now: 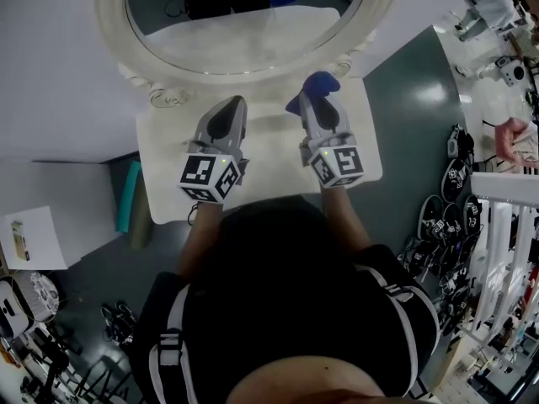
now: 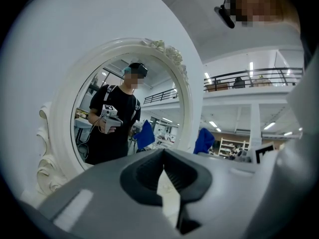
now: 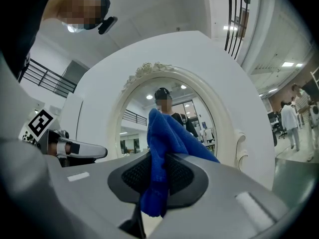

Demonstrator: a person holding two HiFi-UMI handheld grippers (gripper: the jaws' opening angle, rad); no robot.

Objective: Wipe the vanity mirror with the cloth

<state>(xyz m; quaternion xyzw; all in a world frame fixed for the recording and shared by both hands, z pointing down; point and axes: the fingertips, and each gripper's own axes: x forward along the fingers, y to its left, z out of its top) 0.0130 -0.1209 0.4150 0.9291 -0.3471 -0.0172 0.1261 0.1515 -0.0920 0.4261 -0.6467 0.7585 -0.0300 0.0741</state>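
The oval vanity mirror (image 1: 244, 23) in its ornate white frame stands at the back of a white table (image 1: 168, 183). In the left gripper view the mirror (image 2: 124, 113) reflects the person holding both grippers. My right gripper (image 1: 313, 99) is shut on a blue cloth (image 1: 315, 84), which sticks up from the jaws just short of the mirror's lower frame. In the right gripper view the cloth (image 3: 167, 133) hangs between the pads in front of the mirror (image 3: 134, 128). My left gripper (image 1: 236, 101) hovers beside it over the table, shut and holding nothing (image 2: 163, 153).
A teal roll (image 1: 128, 196) and a white sheet (image 1: 29, 238) lie on the floor left of the table. Several marker-covered devices and cables (image 1: 455, 175) crowd the floor at the right, beside white shelving (image 1: 505, 217). The person's body fills the near edge.
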